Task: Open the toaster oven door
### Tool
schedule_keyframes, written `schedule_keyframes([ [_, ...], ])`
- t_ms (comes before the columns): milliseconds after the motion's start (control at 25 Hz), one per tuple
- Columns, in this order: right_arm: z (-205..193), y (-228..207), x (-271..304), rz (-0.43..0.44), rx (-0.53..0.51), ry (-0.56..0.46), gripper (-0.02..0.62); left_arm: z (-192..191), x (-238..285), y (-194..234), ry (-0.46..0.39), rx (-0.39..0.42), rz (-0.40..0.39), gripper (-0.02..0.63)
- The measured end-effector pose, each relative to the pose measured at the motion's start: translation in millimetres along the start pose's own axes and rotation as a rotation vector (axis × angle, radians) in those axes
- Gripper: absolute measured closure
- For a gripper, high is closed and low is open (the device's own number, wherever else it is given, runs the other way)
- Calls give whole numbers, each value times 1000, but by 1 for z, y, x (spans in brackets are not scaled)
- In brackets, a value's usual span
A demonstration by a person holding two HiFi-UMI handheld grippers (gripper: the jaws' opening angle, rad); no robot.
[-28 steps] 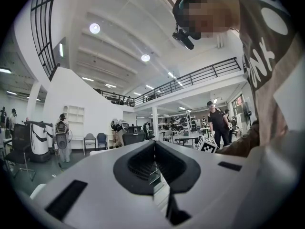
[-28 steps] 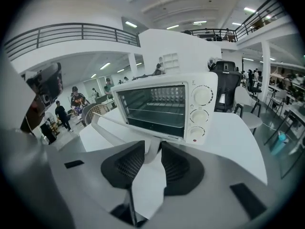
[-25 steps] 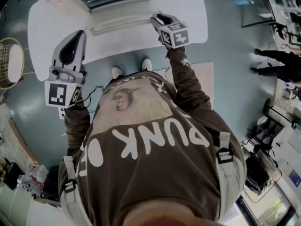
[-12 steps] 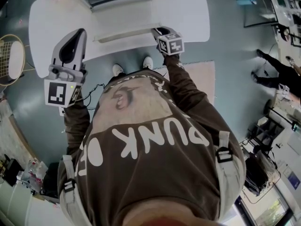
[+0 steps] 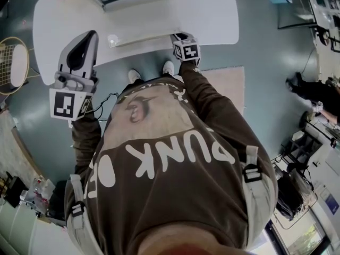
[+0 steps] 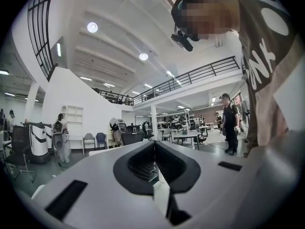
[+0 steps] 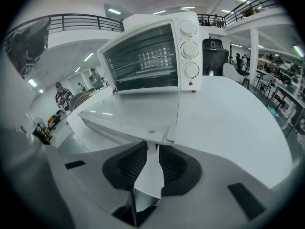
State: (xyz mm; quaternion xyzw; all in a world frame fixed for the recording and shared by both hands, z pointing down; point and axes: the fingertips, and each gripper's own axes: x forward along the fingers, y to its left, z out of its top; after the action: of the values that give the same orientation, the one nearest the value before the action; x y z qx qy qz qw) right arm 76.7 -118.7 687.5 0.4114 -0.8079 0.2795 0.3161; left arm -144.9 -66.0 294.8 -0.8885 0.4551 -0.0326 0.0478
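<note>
Toaster oven door [image 7: 136, 113] flat open — right claw [image 7: 150, 149] closing on its handle [image 7: 124, 132]

Bright, even light from ceiling lamps [image 6: 92, 27]; fisheye bending and dark corners.

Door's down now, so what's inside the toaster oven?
From the right gripper view, the toaster oven holds a wire rack before a shiny back wall; no food or tray shows. Its floor is hidden at this low angle behind the lowered door.

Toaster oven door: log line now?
door down, open | right gripper at end of handle, jaws closing, grip unclear | left gripper shut
</note>
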Motion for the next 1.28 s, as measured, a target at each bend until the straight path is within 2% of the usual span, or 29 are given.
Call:
schedule_keyframes([
  [520,-15,-1,13,-77,-35,63,509,1,-5,0,-6,0,6,601],
  [640,-19,1,13,-96,-81,93,509,-1,-5,0,-5,-7,5,601],
  [800,-22,-2,15,-137,-209,115,518,-1,-5,0,-9,-6,4,601],
  [1280,-22,-2,13,-139,-256,109,523,0,-9,6,-14,-10,12,601],
])
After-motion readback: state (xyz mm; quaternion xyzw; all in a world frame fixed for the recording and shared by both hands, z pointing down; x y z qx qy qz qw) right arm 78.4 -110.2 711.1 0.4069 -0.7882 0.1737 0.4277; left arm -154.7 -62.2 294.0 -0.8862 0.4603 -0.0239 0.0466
